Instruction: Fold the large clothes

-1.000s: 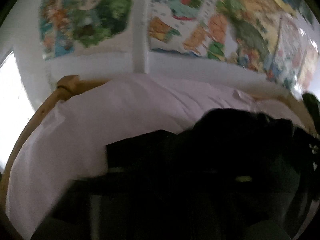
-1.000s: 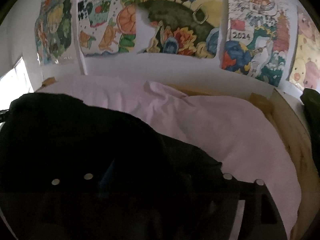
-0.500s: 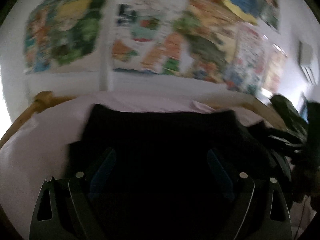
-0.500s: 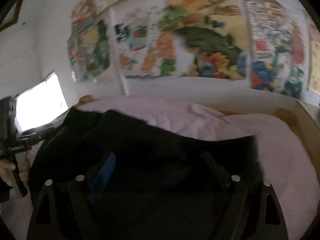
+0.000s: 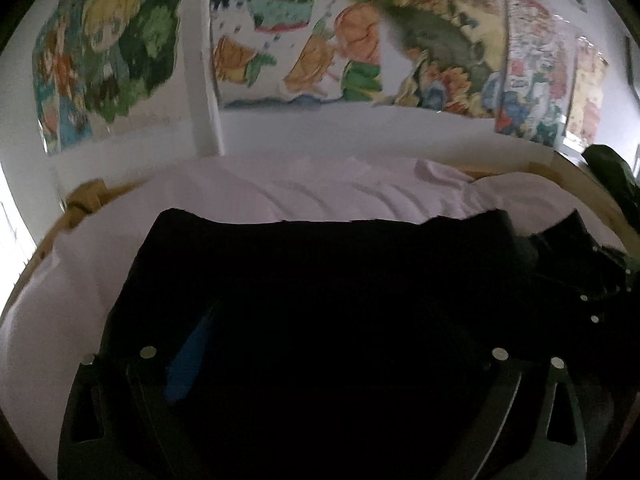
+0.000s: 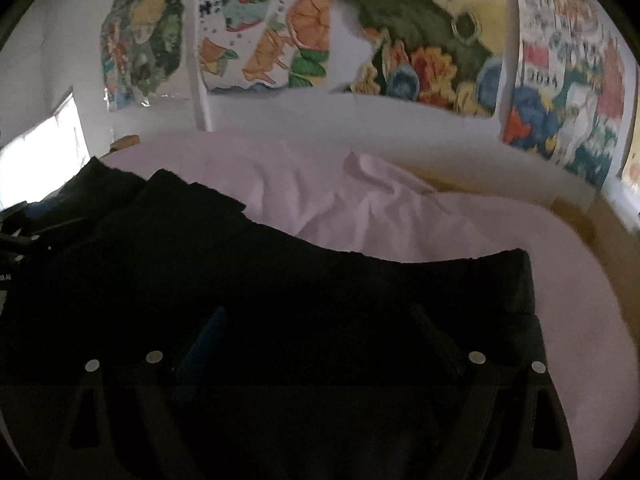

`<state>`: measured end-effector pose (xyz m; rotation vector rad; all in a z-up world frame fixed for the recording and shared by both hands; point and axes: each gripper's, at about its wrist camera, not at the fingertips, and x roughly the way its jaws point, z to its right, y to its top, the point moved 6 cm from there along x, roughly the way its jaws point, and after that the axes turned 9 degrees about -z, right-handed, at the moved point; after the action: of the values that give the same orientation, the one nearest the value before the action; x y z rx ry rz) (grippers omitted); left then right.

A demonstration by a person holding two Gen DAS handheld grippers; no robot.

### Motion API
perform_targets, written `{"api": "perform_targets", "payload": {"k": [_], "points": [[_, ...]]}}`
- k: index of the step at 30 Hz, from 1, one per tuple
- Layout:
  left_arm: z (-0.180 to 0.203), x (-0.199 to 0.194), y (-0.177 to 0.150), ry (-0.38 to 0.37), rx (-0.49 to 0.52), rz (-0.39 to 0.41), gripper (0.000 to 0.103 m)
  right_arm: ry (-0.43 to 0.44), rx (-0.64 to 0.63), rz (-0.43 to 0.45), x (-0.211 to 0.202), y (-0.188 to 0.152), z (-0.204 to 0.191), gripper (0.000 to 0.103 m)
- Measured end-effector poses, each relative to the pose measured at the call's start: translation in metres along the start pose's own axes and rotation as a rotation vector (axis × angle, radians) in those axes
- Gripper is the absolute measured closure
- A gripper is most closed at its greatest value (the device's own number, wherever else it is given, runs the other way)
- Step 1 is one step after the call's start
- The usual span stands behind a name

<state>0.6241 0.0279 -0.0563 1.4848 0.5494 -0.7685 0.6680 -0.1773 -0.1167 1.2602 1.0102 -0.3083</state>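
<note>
A large black garment [image 5: 328, 272] lies on the pale pink bed sheet [image 5: 320, 196], folded with a straight far edge. It also fills the lower right wrist view [image 6: 280, 280]. My left gripper [image 5: 320, 332] hovers low over it with its fingers spread wide; a blue pad [image 5: 188, 360] shows on the left finger. My right gripper [image 6: 316, 340] is likewise open over the garment's right part, its blue pad [image 6: 204, 344] visible. The right gripper body shows at the right of the left wrist view [image 5: 580, 264]. Nothing shows between either pair of fingers but the cloth beneath.
The bed has a wooden frame [image 6: 592, 216] and stands against a white wall with colourful posters [image 6: 400, 40]. A bright window [image 6: 40, 152] is at the left. A dark green thing [image 5: 608, 172] sits at the bed's right edge. The sheet is rumpled [image 6: 360, 184] toward the far side.
A second ago both grippers carried the bunched garment; now it lies flat and folded on the sheet, and both grippers stand open over it, lower and steadier.
</note>
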Motion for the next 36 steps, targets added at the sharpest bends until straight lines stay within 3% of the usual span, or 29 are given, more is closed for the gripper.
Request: {"api": "perform_targets", "payload": {"k": [7, 17, 36], "points": [[-0.016, 0.035, -0.004, -0.067, -0.046, -0.064, 0.001, 0.107, 0.051, -0.050, 0.030, -0.002, 0.010, 0.009], [-0.028, 0.062, -0.003, -0.135, -0.098, -0.084, 0.001, 0.179, 0.115, -0.039, 0.062, -0.003, 0.024, 0.007], [-0.020, 0.053, -0.007, -0.124, -0.090, -0.065, 0.001, 0.188, 0.125, 0.036, 0.041, -0.011, 0.022, 0.007]]}}
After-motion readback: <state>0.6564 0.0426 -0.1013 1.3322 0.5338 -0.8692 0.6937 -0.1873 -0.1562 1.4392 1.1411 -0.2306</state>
